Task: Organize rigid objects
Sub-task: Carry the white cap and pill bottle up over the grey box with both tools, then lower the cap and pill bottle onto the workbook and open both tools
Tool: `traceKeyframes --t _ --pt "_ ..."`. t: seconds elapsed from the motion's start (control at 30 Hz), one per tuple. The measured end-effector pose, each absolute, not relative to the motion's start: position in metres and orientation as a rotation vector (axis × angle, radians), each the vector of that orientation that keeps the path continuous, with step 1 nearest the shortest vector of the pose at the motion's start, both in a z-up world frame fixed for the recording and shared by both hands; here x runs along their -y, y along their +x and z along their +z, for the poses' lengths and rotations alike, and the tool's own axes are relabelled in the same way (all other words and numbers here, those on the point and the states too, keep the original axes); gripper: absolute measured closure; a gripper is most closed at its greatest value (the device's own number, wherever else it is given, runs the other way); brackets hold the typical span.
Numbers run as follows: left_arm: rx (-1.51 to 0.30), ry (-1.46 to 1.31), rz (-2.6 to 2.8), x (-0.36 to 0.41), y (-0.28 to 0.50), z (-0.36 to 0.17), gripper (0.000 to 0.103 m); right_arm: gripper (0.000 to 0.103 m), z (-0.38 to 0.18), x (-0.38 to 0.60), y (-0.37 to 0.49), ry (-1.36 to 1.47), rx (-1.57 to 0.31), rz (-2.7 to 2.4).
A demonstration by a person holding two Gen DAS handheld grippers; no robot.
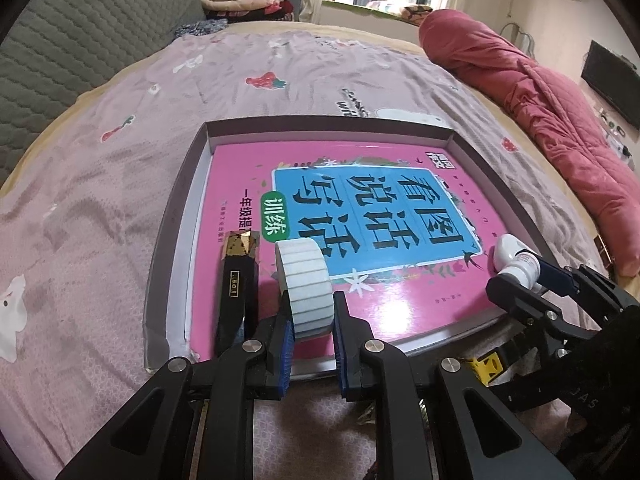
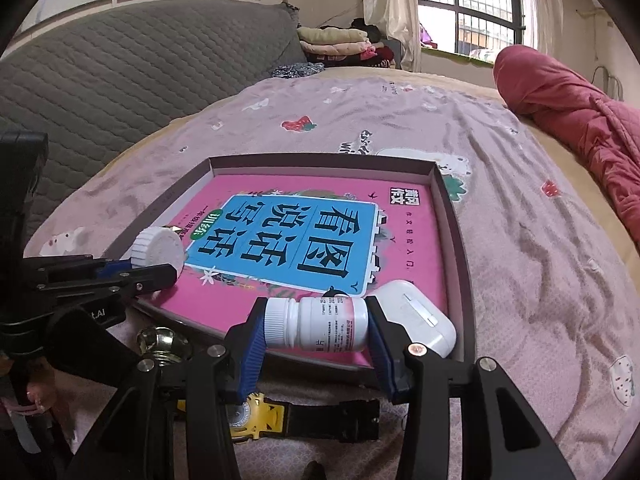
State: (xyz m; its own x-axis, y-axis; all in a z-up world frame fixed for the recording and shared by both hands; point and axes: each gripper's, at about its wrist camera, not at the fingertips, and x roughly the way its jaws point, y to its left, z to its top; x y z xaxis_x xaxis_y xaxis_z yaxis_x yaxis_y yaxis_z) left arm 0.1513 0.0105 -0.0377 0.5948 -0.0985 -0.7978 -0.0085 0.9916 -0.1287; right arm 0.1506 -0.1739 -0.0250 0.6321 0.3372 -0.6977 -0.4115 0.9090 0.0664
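Holding one ribbed cap (image 1: 306,286), one pill bottle (image 2: 320,323); one book (image 1: 360,216) in tray (image 1: 176,216)

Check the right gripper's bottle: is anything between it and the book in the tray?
Nothing visible. The right gripper is shut on the bottle lying sideways just over the book, near the tray's front edge. The white case sits close beside it on the right, not underneath.

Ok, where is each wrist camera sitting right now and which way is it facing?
Left wrist: behind the left gripper, angled down at the white ridged disc it clamps over the pink book; the right gripper shows at right.
Right wrist: behind the right gripper, angled down at the white bottle it clamps; the left gripper at left.
Shared: book, box tray, bed, window.
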Motion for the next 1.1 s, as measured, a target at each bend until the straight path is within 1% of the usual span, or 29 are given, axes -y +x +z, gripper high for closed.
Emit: traceKeyframes --t 0.53,1.1 --pt "-0.944 -0.129 -0.043 -0.012 0.15 -0.036 0.086 0.056 -0.025 0.172 0.152 -0.084 -0.791 0.438" --pt "-0.957 -0.136 -0.01 -0.019 0.146 -0.033 0.071 0.055 -0.023 0.185 0.148 -0.097 -0.782 0.427"
